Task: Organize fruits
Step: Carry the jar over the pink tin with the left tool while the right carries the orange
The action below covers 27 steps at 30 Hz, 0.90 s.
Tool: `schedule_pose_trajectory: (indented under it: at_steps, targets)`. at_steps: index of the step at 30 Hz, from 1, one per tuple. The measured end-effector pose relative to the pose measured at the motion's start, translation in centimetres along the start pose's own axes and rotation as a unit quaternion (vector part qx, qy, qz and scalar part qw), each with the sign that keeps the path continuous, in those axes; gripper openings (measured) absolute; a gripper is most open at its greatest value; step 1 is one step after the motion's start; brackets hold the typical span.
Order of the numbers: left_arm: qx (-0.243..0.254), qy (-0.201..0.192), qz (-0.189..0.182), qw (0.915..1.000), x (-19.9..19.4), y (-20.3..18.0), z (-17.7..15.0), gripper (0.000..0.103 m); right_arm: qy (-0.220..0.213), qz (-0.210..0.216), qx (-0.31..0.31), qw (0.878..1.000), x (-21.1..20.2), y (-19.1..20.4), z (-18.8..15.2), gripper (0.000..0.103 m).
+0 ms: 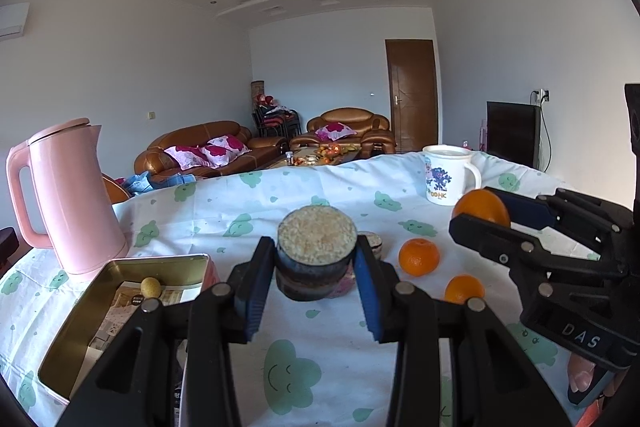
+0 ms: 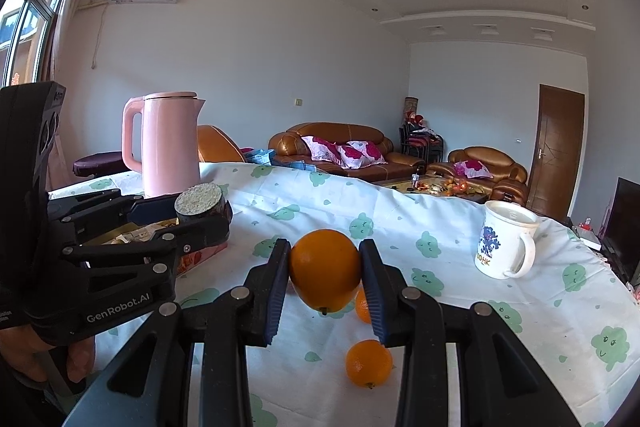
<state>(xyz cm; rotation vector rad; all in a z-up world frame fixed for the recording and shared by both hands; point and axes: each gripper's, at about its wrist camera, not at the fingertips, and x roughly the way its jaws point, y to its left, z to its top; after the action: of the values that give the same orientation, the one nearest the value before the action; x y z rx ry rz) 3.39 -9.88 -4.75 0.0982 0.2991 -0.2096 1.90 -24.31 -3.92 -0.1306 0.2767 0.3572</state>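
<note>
- The left gripper point(image 1: 316, 279) pinches a round dark tin point(image 1: 316, 251) between its blue pads. The tin has a pale, grainy top and is held up off the table point(image 1: 248, 211).
- The right gripper point(image 2: 325, 275) squeezes a big orange point(image 2: 325, 275) from both sides. The orange hangs in the air above the table.
- Two small oranges point(image 1: 419, 256) lie on the cloth point(image 1: 224, 311), under and just beside the big one. They are close to each other.
- An open gold box point(image 1: 120, 307) sits on the left part of the table. A small yellow fruit point(image 1: 151, 287) lies inside it on some paper.
- A pink kettle point(image 1: 76, 199) stands upright behind the box, close to it.
- A white mug point(image 1: 448, 179) with a blue picture stands far back on the right, well apart from the oranges.
- The cloth is white with green smiling clouds.
- A hand point(image 2: 60, 355) shows under the left gripper in the right wrist view.
- Brown sofas point(image 1: 200, 151) stand far behind the table.
</note>
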Motion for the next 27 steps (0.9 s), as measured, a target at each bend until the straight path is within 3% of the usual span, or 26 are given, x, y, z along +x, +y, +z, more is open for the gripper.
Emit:
schedule_pose_trajectory:
  at_steps: [27]
  targets:
    - [-0.029, 0.024, 0.031, 0.9988, -0.3, 4.4, -0.3, 0.041, 0.01, 0.045, -0.036, 0.998, 2.5, 4.3, 2.2, 0.037]
